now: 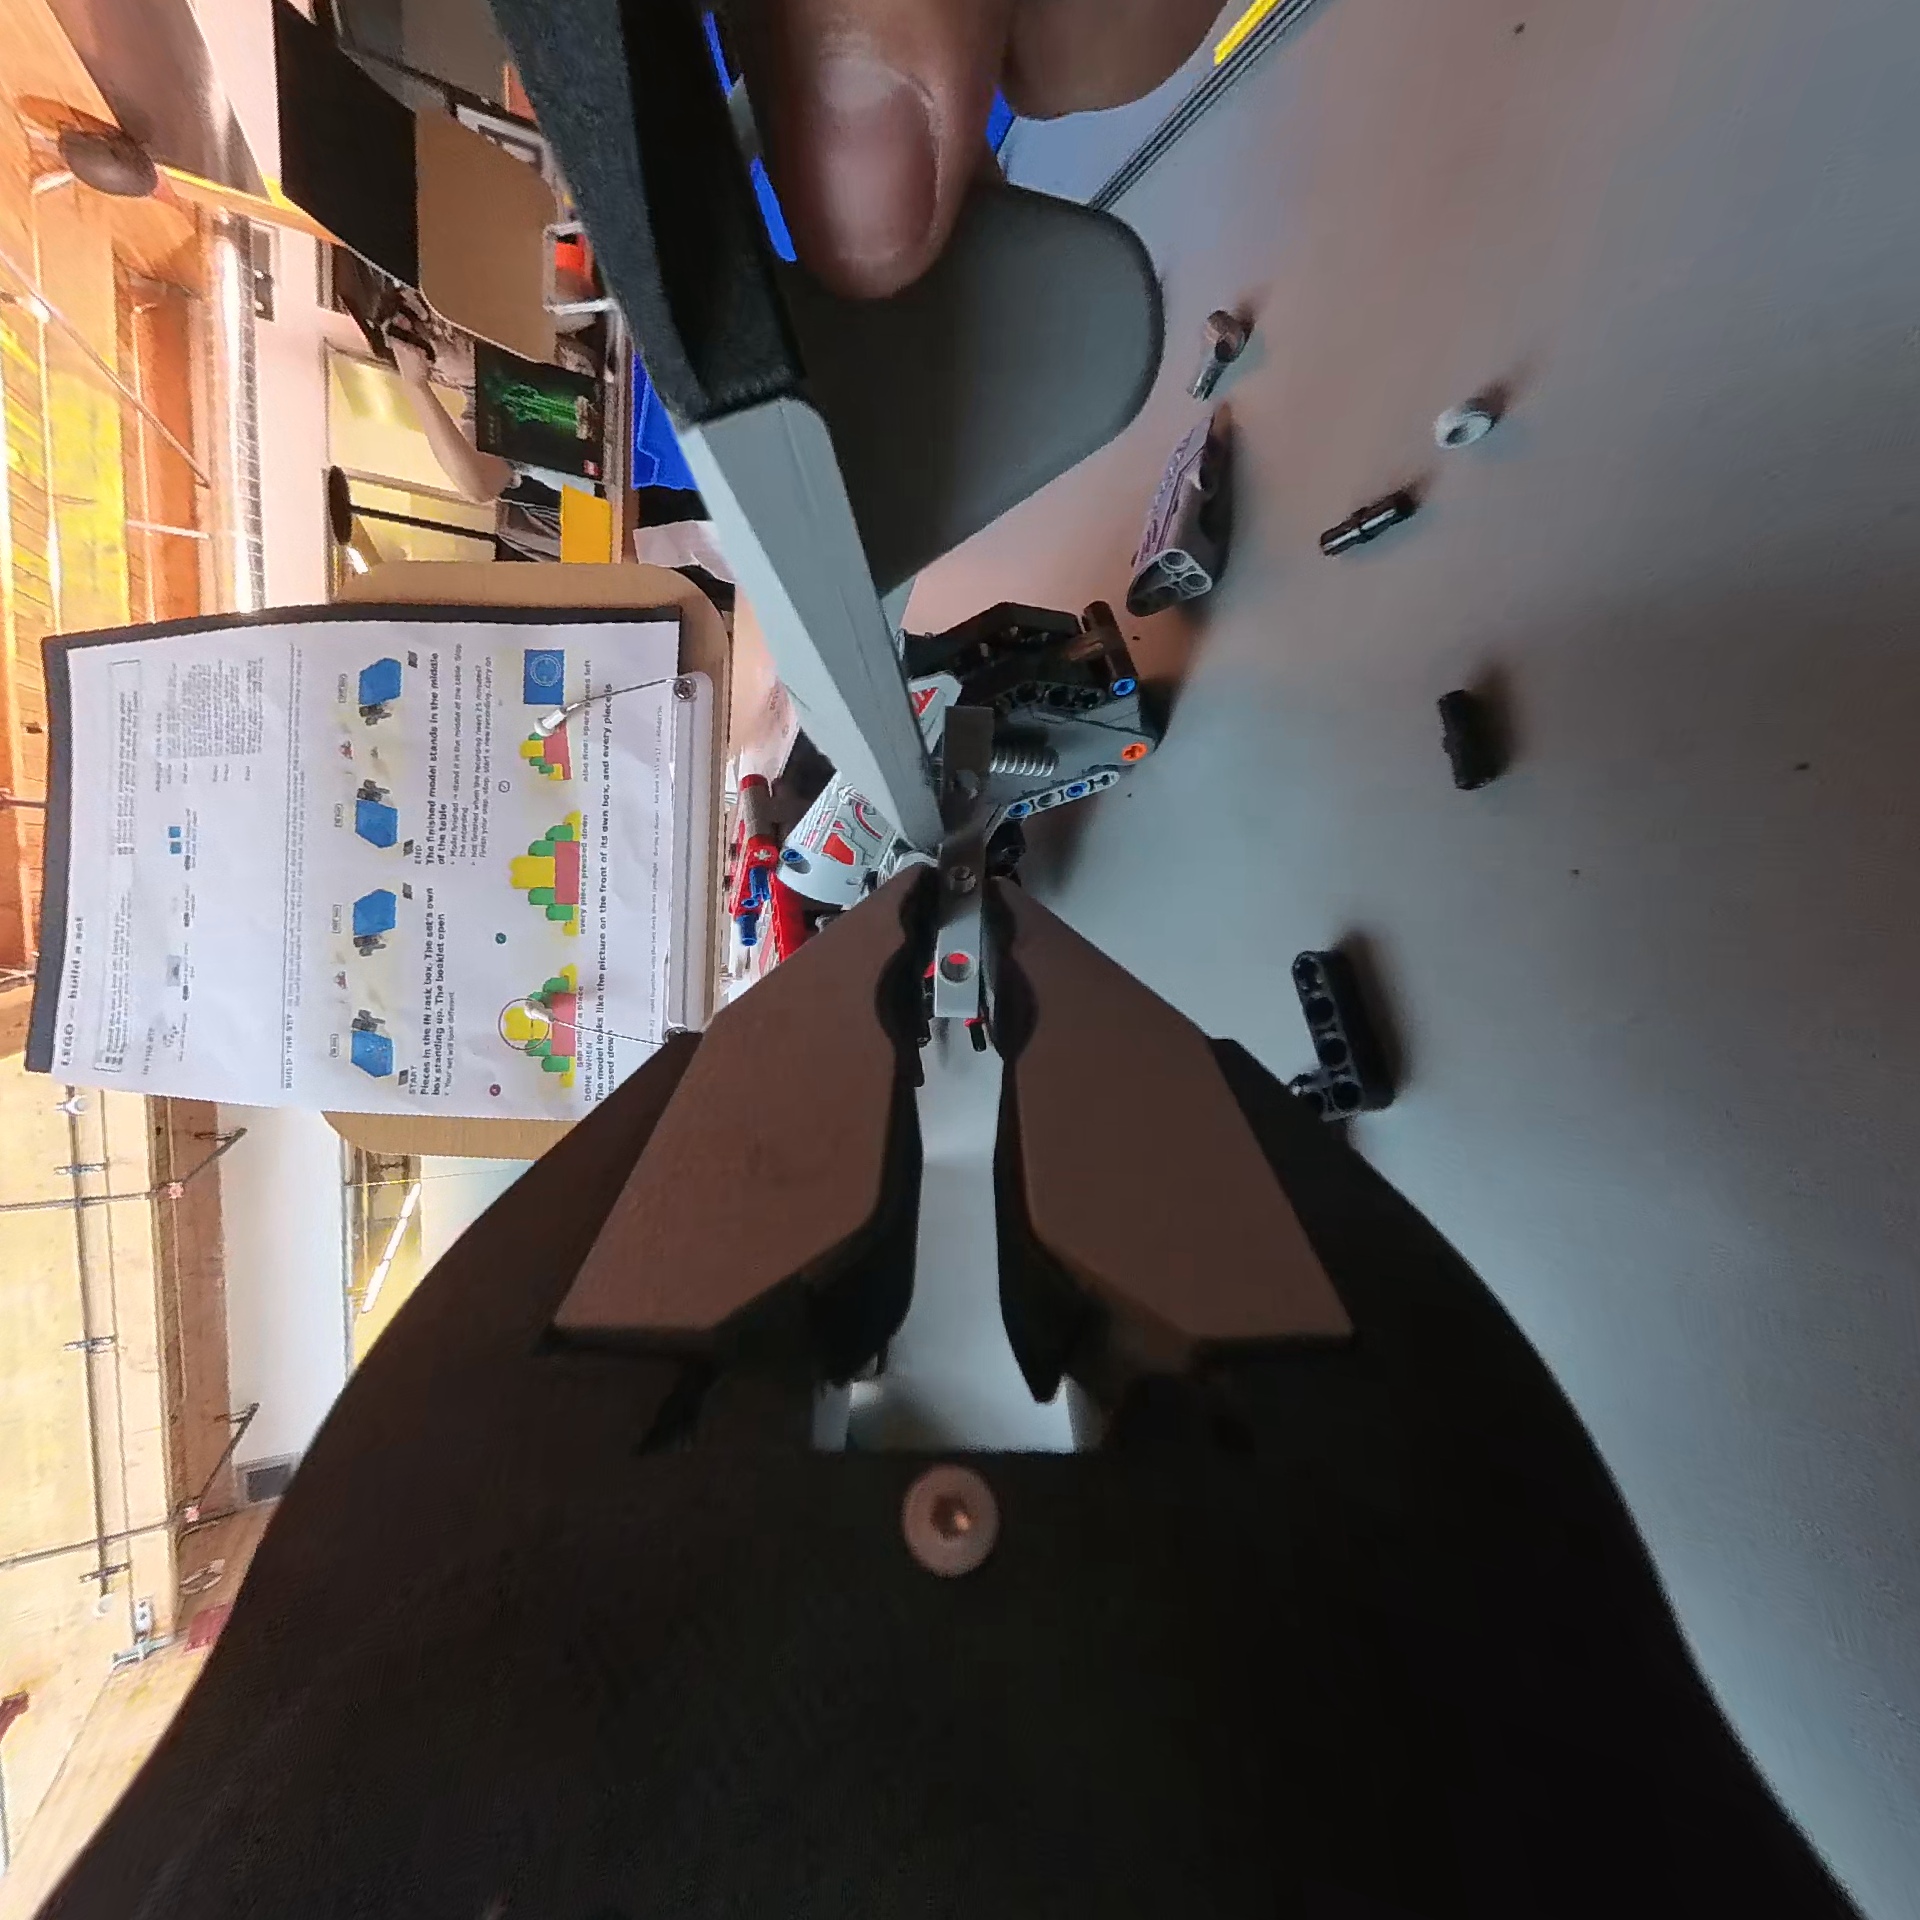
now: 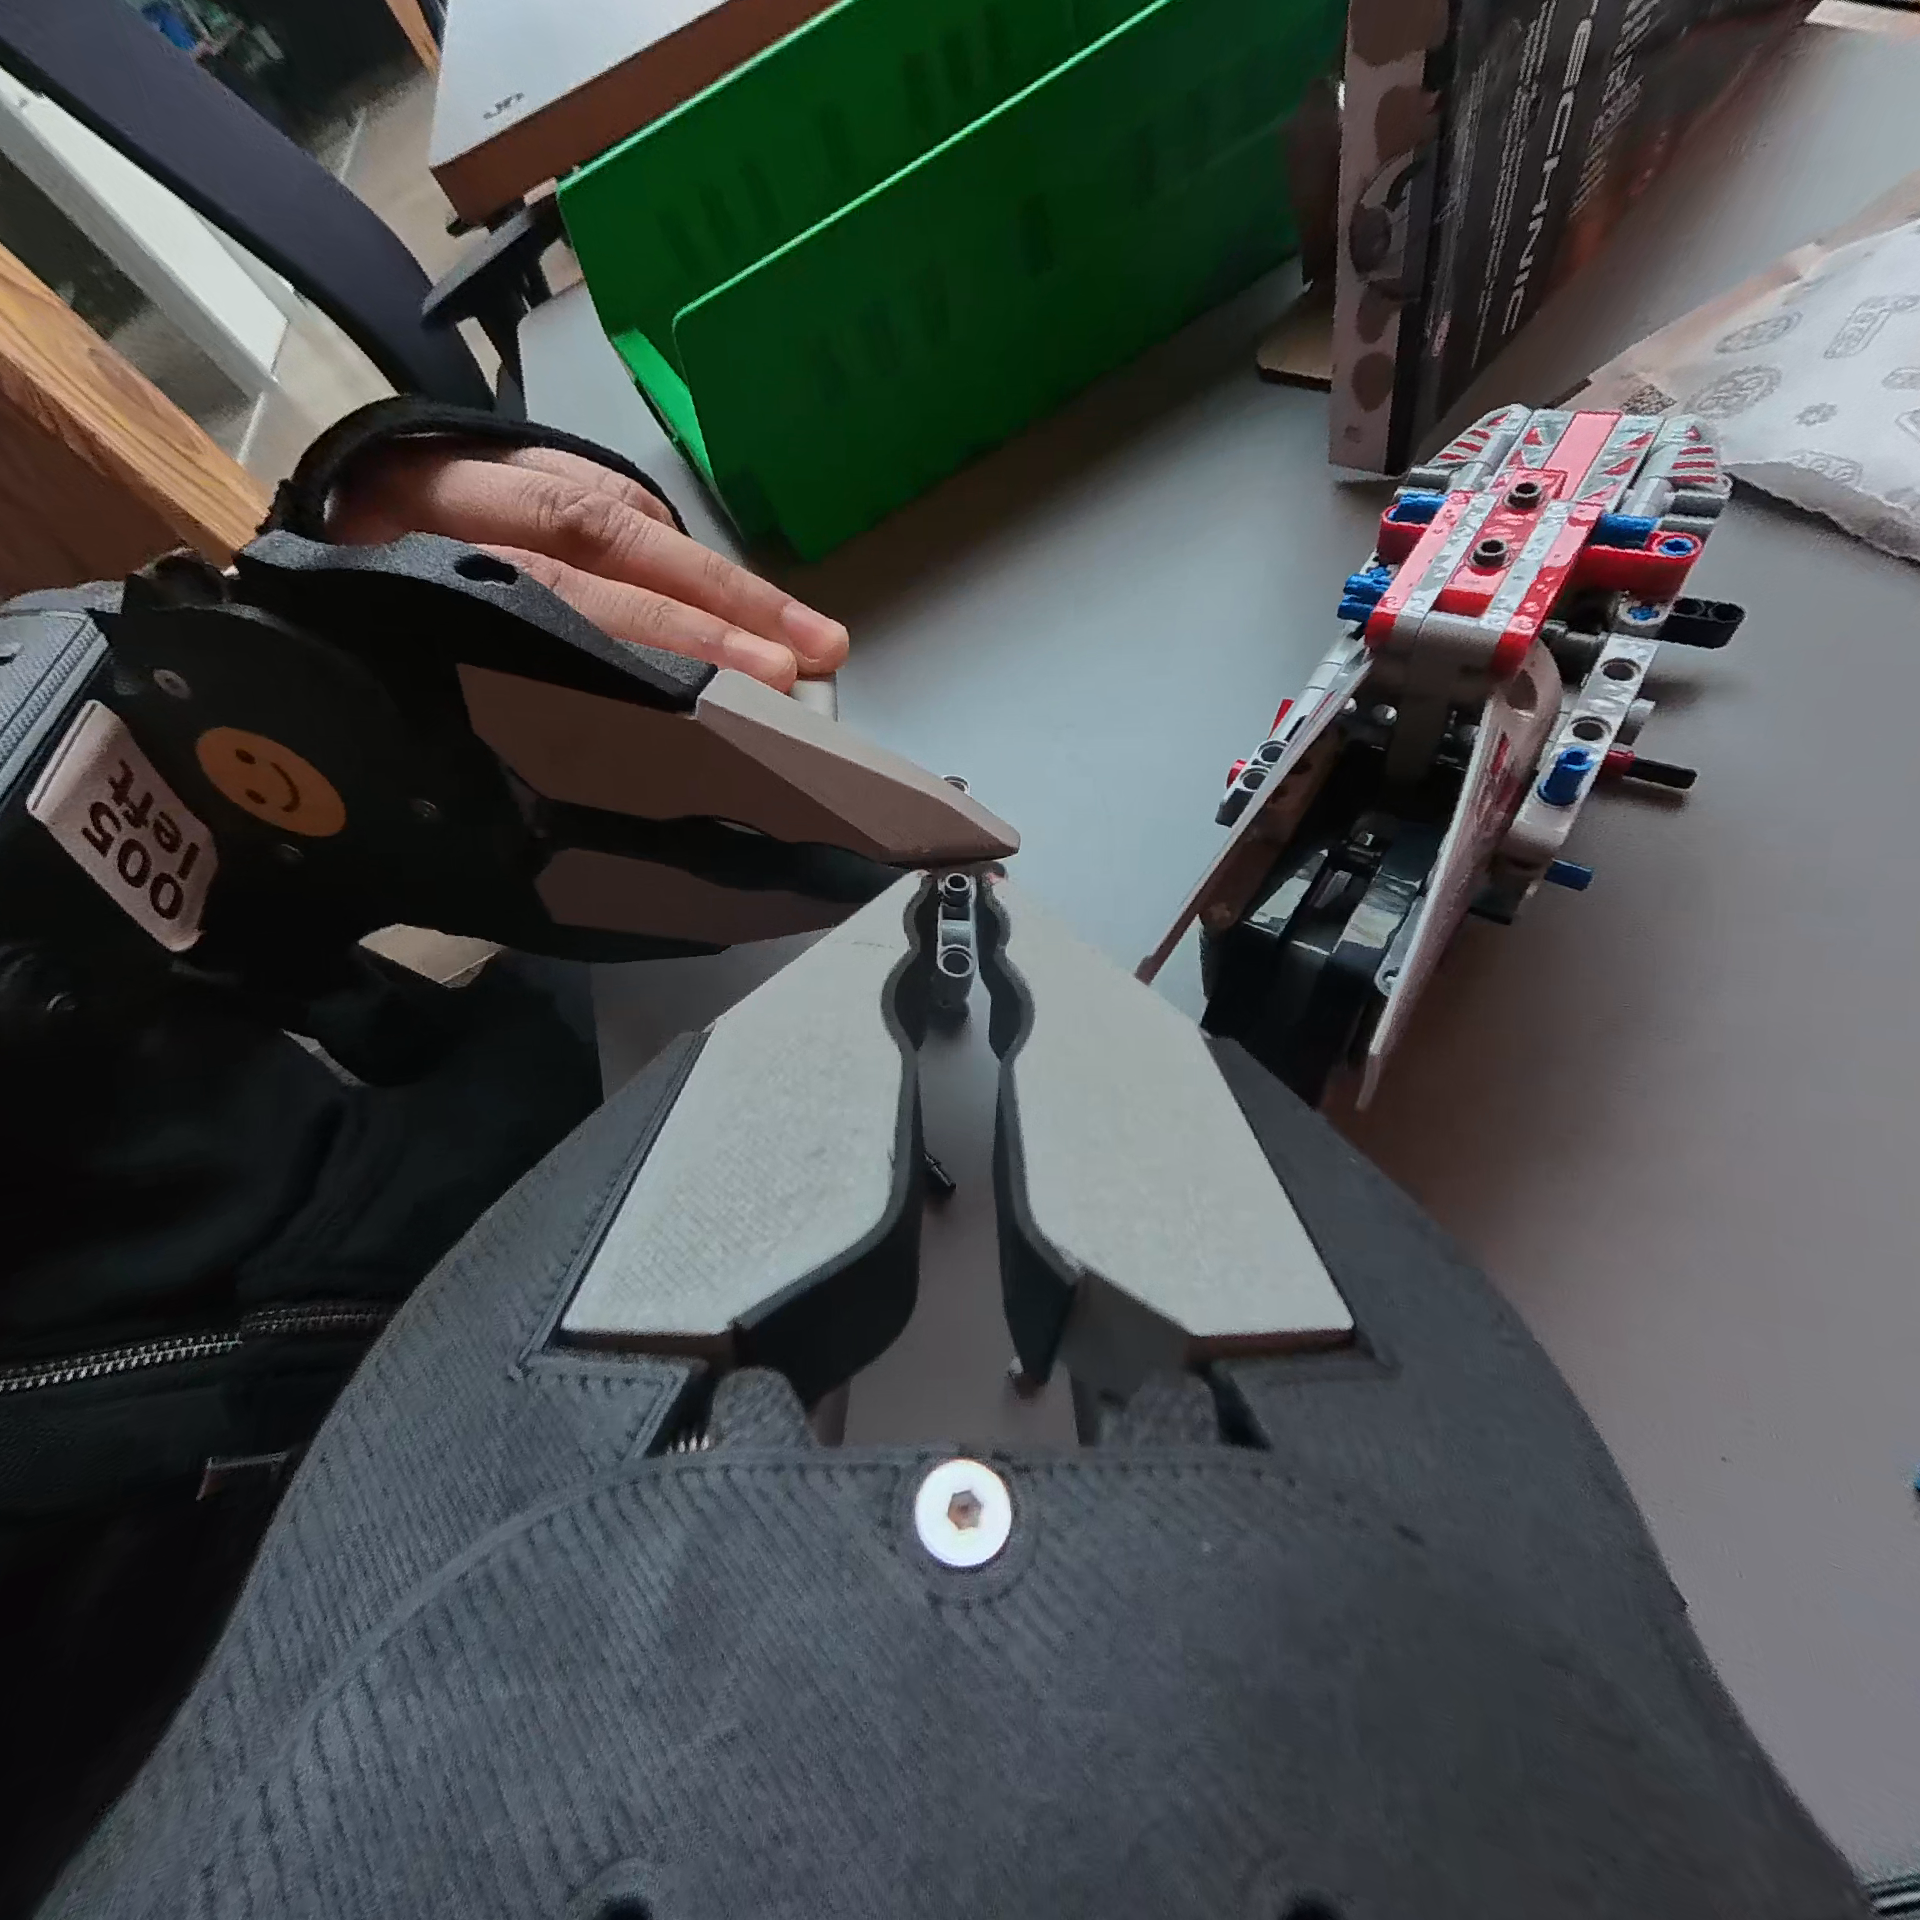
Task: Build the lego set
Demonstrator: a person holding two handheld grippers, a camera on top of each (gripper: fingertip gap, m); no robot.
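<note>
My left gripper (image 1: 954,894) is shut on a small light grey beam (image 1: 956,971) with a red pin in it. My right gripper (image 2: 956,894) is shut on a small dark grey beam (image 2: 954,935). The two grippers meet tip to tip: the right gripper (image 1: 928,826) comes down from above in the left wrist view, and the left gripper (image 2: 987,850) comes in from the left in the right wrist view. The two held pieces touch or nearly touch. The part-built red, grey and black model (image 2: 1507,675) stands on the table to the right, and also shows behind the tips in the left wrist view (image 1: 1039,707).
Loose parts lie on the grey table (image 1: 1662,935): a black L-beam (image 1: 1340,1029), a black connector (image 1: 1467,738), a black pin (image 1: 1366,523), a pale bush (image 1: 1463,424), a grey panel (image 1: 1179,520). An instruction sheet (image 1: 364,852), a green bin (image 2: 883,260), the set's box (image 2: 1507,208) and a paper bag (image 2: 1829,384) stand around. My left and right fingertips are right by each other. Between my left fingertips and the black connector (image 1: 1467,738) there is roughly 8 cm.
</note>
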